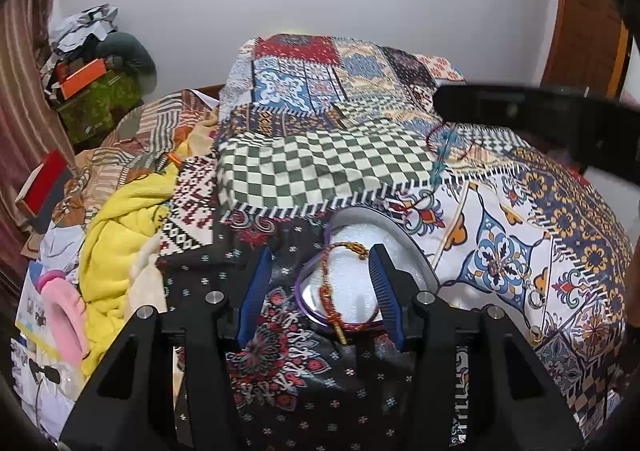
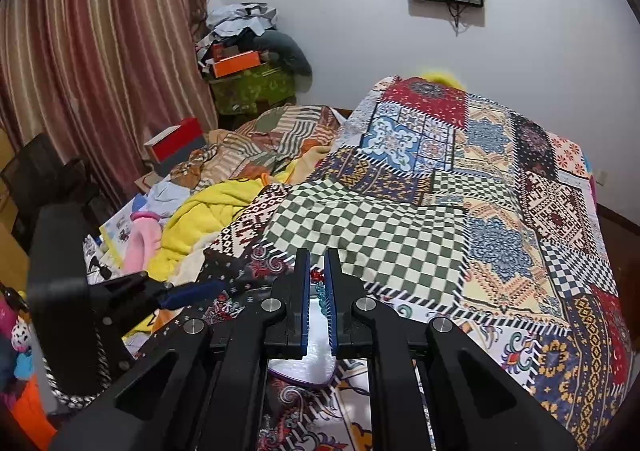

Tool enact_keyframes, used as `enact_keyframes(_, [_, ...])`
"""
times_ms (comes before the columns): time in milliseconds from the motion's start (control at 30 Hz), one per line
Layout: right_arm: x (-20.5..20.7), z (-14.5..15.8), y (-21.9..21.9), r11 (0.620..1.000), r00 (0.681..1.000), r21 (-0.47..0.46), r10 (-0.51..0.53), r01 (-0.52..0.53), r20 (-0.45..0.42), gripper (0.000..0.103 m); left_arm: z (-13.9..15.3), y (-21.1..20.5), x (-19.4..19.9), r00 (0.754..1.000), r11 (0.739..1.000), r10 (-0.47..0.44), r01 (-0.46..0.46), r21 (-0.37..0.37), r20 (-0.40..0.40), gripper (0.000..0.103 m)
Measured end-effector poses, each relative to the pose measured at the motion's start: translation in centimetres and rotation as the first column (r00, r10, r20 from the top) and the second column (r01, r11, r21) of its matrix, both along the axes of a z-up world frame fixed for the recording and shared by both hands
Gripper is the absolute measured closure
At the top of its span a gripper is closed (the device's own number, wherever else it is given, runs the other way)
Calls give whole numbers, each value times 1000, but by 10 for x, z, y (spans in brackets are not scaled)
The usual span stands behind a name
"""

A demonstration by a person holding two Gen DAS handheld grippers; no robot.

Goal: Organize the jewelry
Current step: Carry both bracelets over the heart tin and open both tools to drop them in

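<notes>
A purple-rimmed jewelry box (image 1: 303, 293) with white lining lies open on the dark patch of the quilt, its grey lid (image 1: 400, 229) raised behind. A red beaded bracelet (image 1: 326, 291) with a gold charm is draped across the box. My left gripper (image 1: 320, 249) stands open around the box and bracelet, and its blue pad also shows in the right wrist view (image 2: 192, 295). My right gripper (image 2: 317, 255) is shut on red and teal thread bracelets (image 2: 318, 281) above the box lining (image 2: 316, 351). In the left wrist view the threads (image 1: 440, 149) dangle from the right gripper (image 1: 442, 105).
A patchwork quilt (image 1: 304, 167) covers the bed. On the left lie a yellow blanket (image 1: 116, 235), a pink soft item (image 1: 64, 299) and a red box (image 1: 44, 179). A striped curtain (image 2: 92, 63) and a pile of boxes (image 2: 248, 79) stand behind.
</notes>
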State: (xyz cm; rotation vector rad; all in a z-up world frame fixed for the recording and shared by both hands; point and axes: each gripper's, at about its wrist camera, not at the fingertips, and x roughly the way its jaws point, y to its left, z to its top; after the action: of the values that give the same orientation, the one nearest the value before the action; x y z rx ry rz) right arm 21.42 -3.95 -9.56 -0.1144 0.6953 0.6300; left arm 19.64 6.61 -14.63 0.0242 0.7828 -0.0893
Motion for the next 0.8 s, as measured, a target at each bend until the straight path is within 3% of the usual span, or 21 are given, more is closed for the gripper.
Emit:
enact_keyframes(333, [8,-21,15,1000,998,-8,29,-29,-64,97,8,21,-7,997,997,76,-76,7,27,53])
enact_keyframes(600, [18,-44,21,998,984,-39,46,-53,-171,94,7,29,-9,994,994,108,-108,13,25,52])
enact_keyframes(733, [18,-43,17,998,985,-44,28,-36,-170,55,10,29,-11,993,994,112,-113,12,36,47])
enact_keyframes(800, [15,-35,12,999,992,-36,16,-20,-129,53,12,28,-12,993,994,112,-113,13,40,47])
